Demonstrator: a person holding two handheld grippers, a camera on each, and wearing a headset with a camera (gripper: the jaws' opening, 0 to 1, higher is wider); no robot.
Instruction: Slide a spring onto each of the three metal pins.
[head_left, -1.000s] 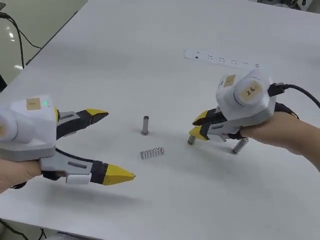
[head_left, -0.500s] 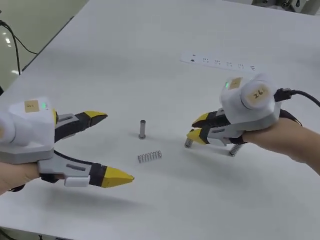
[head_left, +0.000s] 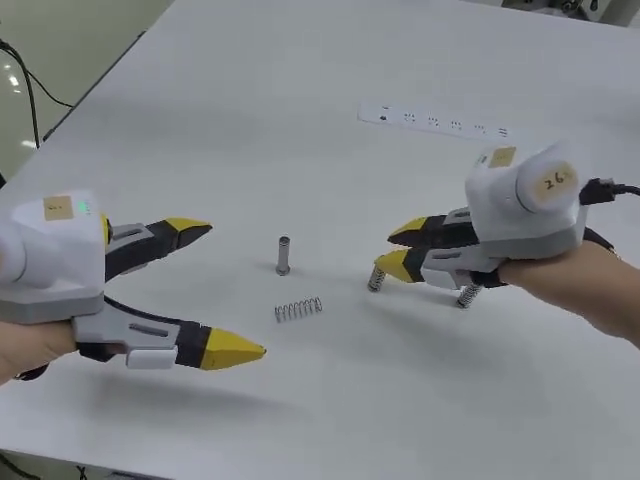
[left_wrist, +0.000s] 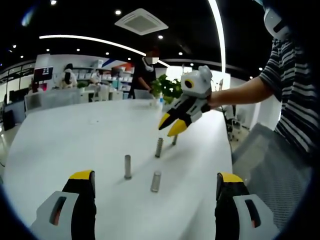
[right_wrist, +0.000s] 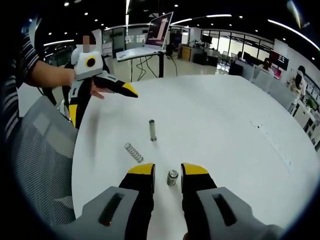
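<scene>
Left gripper (head_left: 215, 290), one, lower left of the head view: jaws spread wide, nothing held or touched. Pins, three in all. Bare pin (head_left: 284, 255), one, stood upright at centre. Loose spring (head_left: 298, 309), one, lay flat just below it. First sprung pin (head_left: 376, 279), right of centre. Right gripper (head_left: 392, 250), one: jaws narrowly parted, gripping nothing, tips flanking the first sprung pin; contact could not be told. Second sprung pin (head_left: 466, 295), far right.

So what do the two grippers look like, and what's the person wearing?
Both the left gripper and right gripper have white-grey bodies and black jaws with yellow tips. The right carries a round tan label and a black cable; the left, a tan sticker. The shirt is striped.
</scene>
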